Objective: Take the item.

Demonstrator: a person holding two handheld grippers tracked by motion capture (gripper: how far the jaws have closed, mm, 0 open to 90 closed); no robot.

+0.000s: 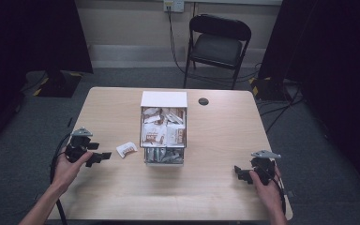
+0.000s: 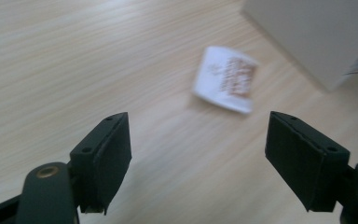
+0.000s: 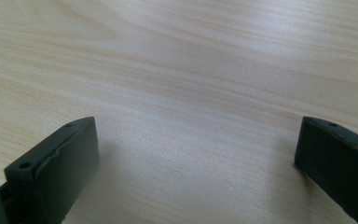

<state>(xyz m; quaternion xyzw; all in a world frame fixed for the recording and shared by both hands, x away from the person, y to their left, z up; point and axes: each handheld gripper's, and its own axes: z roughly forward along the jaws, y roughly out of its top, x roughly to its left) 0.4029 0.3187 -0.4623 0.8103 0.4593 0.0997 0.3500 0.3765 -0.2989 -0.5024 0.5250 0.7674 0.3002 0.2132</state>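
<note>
Right gripper [image 1: 243, 174]: near the table's front right corner, in the person's right hand [image 1: 268, 190]; jaws spread wide with only bare wood between them in the right gripper view.
Left gripper [image 1: 99, 158]: near the table's front left part, close to the left edge, in the left hand [image 1: 67, 168]; jaws stand wide apart and hold nothing.
Packet [image 1: 127, 149]: small white sachet with brown print, lying flat on the table just beyond the left gripper's jaw tips, between that gripper and the box; apart from both. In the left gripper view it [image 2: 224, 79] lies ahead of the jaws, free of them.
Box [image 1: 163, 99]: white, open-topped, at the middle of the table; crammed with white and brown packets, some grey ones at its near end.
Table [image 1: 206, 187]: light wood; a small dark round spot [image 1: 203, 101] near the back edge, right of the box.
Beyond the table: a black folding chair [image 1: 219, 44] on grey carpet.
</note>
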